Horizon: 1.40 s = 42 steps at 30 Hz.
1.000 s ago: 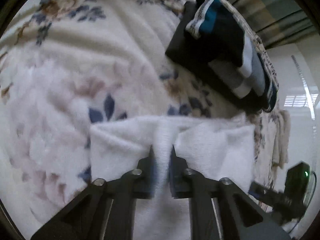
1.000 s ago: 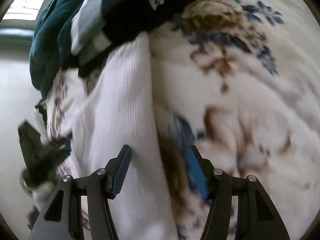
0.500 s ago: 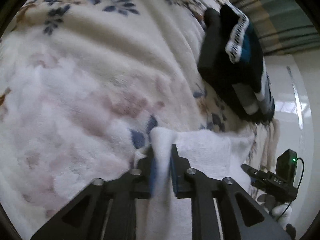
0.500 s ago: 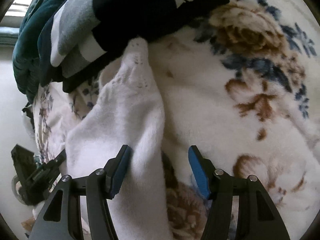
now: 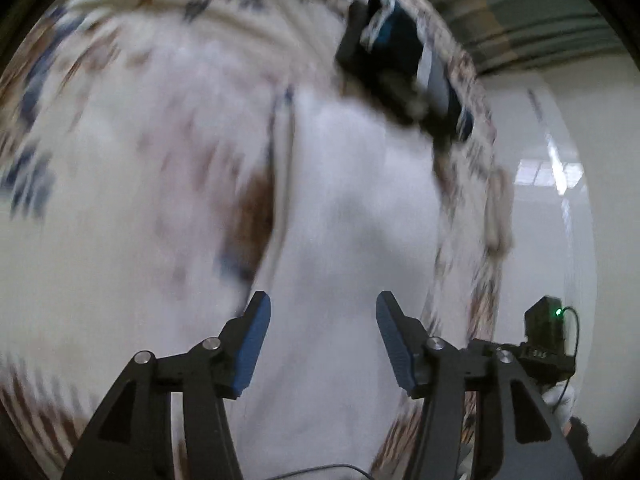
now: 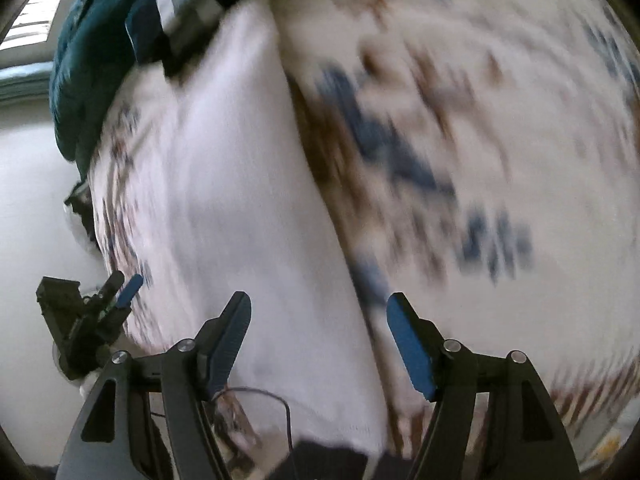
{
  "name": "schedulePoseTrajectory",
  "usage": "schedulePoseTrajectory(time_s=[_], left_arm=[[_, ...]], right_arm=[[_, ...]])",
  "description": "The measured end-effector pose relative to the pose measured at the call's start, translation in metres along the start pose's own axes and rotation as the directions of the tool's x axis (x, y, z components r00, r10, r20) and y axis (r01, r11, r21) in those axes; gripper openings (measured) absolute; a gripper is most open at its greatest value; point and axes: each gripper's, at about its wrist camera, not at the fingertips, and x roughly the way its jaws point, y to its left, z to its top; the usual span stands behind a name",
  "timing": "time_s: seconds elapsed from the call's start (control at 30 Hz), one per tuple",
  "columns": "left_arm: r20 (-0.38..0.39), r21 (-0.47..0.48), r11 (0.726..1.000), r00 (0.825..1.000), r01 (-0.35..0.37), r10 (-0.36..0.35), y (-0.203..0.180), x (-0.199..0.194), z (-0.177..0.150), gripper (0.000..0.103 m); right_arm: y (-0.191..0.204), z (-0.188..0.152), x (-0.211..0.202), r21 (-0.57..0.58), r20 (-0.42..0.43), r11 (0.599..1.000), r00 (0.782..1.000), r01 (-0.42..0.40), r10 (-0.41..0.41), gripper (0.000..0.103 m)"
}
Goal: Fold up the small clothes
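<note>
Both grippers spread, nothing pinched; white garment flat on floral blanket.

Left gripper (image 5: 322,336) above near part of white knit garment (image 5: 352,208), jaws wide apart, cloth between them but not gripped. Right gripper (image 6: 318,340) likewise spread, straddling right edge of same garment (image 6: 240,184) where it meets floral fleece blanket (image 6: 480,100). Garment laid lengthwise, far end touching pile of dark folded clothes (image 5: 404,68), seen at far left in right wrist view (image 6: 120,40). Both views motion-blurred; fold lines not resolvable.
</note>
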Motion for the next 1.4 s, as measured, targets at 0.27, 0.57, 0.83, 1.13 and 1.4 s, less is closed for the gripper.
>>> schedulePoseTrajectory(time_s=[0.27, 0.57, 0.83, 1.13, 1.4], left_arm=[[-0.208, -0.013, 0.984, 0.963, -0.176, 0.17, 0.026, 0.054, -0.133, 0.05], [-0.055, -0.08, 0.976, 0.978, -0.204, 0.2, 0.029, 0.018, -0.175, 0.0], [-0.094, -0.215, 0.974, 0.994, -0.072, 0.053, 0.064, 0.023, -0.185, 0.027], [-0.07, -0.168, 0.978, 0.991, -0.123, 0.113, 0.052, 0.039, -0.187, 0.005], [-0.011, -0.241, 0.968, 0.998, -0.069, 0.069, 0.051, -0.005, -0.205, 0.005]], right_arm=[[-0.058, -0.134, 0.08, 0.046, -0.169, 0.999, 0.986, 0.013, -0.005, 0.072], [-0.055, -0.193, 0.121, 0.053, -0.099, 0.998, 0.995, 0.029, -0.024, 0.007], [-0.054, -0.202, 0.122, 0.047, -0.083, 0.995, 0.993, 0.09, -0.086, 0.005], [-0.068, -0.187, 0.126, 0.097, -0.13, 0.995, 0.991, 0.025, -0.012, 0.037], [-0.055, -0.207, 0.116, 0.032, -0.072, 0.992, 0.99, 0.124, -0.122, 0.004]])
